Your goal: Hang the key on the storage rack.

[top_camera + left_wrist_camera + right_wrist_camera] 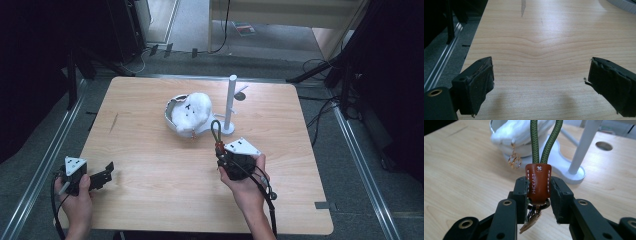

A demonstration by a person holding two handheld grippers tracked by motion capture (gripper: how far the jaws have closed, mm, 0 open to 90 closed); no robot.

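Pale wood-grain laminate covered the table, a rounded-corner slab standing on grey carpet with dark stands around it. Near the centre of the high view lay a white bowl-like dish holding a soft white plush lump, and just right of it rose a smooth white post from a flat round base.

At the lower left of that view the left gripper hovered low over the table edge, its fingers spread wide with bare wood between their frayed black pads.

At lower centre-right the right gripper pointed toward the post. Its fingers were clamped on a keychain by its glossy brown leather tab with white stitching and embossed lettering. From the tab a braided olive-green cord loop stood up, while metal rings and a brassy piece hung below between the fingers. A small gold ring cluster dangled at the dish's edge in the right gripper view.
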